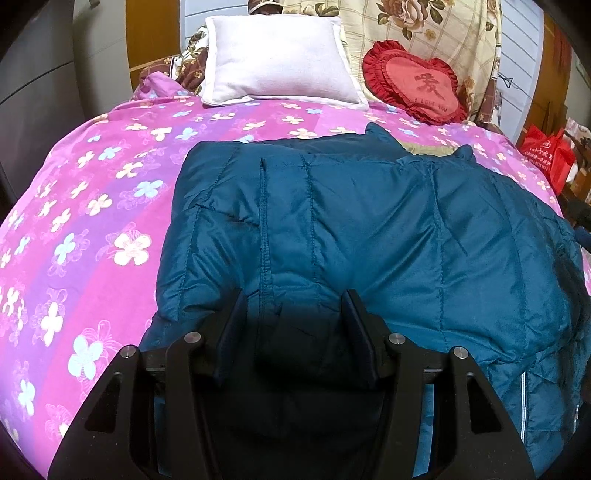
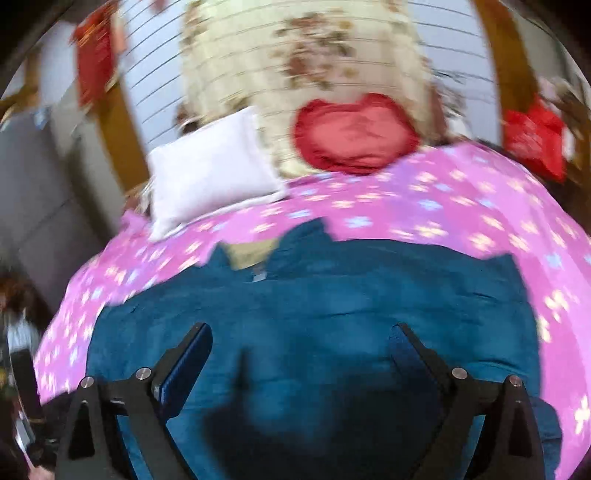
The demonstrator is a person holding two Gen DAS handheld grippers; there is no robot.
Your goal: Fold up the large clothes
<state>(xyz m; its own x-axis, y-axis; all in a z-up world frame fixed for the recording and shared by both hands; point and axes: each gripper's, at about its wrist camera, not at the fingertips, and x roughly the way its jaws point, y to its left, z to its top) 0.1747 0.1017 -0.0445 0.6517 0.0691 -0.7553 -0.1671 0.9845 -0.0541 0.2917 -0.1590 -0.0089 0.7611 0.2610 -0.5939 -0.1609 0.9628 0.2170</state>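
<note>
A large teal quilted jacket (image 1: pixel 369 229) lies spread on the pink flowered bedspread (image 1: pixel 92 206). My left gripper (image 1: pixel 297 295) is at the jacket's near hem, its jaws apart with a bunch of the teal fabric between them. In the blurred right wrist view the jacket (image 2: pixel 332 302) fills the lower half, with its collar and pale lining (image 2: pixel 255 254) towards the pillows. My right gripper (image 2: pixel 301 328) is open wide above the jacket and holds nothing.
A white pillow (image 1: pixel 277 62) and a red heart cushion (image 1: pixel 417 85) lie at the head of the bed, before a floral quilt (image 1: pixel 424 33). A red bag (image 1: pixel 546 155) stands at the right. A grey cabinet (image 1: pixel 33 74) is at the left.
</note>
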